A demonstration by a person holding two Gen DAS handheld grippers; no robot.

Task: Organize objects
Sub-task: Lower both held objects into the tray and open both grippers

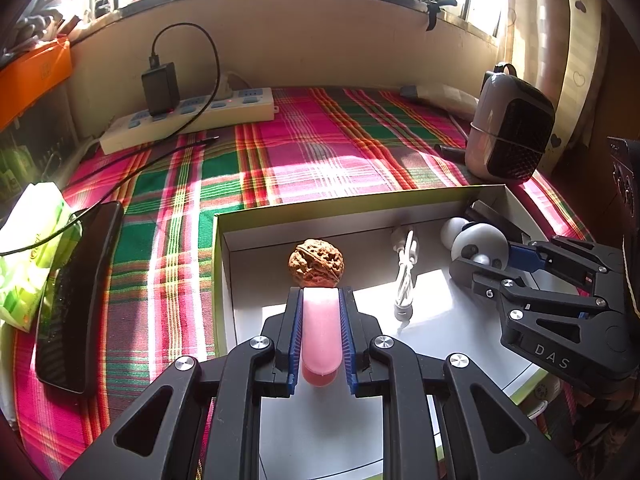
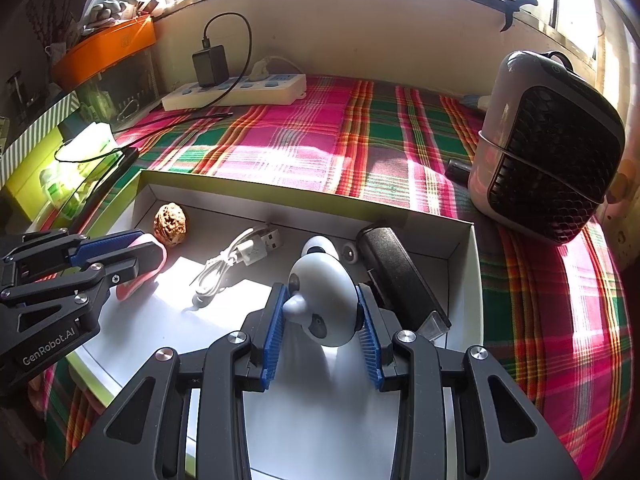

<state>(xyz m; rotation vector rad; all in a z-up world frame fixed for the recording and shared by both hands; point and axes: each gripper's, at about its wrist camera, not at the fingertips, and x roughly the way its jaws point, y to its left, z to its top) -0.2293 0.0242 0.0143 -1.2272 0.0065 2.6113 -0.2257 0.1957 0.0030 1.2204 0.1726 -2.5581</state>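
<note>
On my right hand-held gripper (image 1: pixel 476 258) I read "DAS" in pale letters on the black body, and on my left hand-held gripper (image 2: pixel 154 252) "GenRobot.AI". The orange box (image 2: pixel 108 50) far left bears a small mark I cannot make out.

My left hand-held gripper (image 1: pixel 320 292) is nearly closed, its blue pads clamped on a flat pink piece (image 1: pixel 320 332) that stands on edge between them. Its far tip sits just short of the walnut (image 1: pixel 316 263), which lies near the far left corner of the open cardboard box (image 1: pixel 360 200). My right hand-held gripper (image 2: pixel 320 292) is partly closed on a round white-and-black panda figure (image 2: pixel 324 300), pads pressing both its sides, over the right half of the box.

Inside the box, a bundled white USB cable (image 2: pixel 240 256) lies between the walnut and the panda; a black oblong case (image 2: pixel 396 276) rests along the right wall, with a small white ball (image 2: pixel 318 246) just beside it at the far wall. The near middle of the white floor is bare and sunlit, the widest open room between my two hand-held grippers.

The box sits on a plaid cloth (image 1: pixel 320 140) over the desk. A dark phone (image 1: pixel 76 300) lies left of the box, a power strip (image 1: pixel 188 118) far left, a grey fan heater (image 2: pixel 548 160) far right, close to the box's far right corner.
</note>
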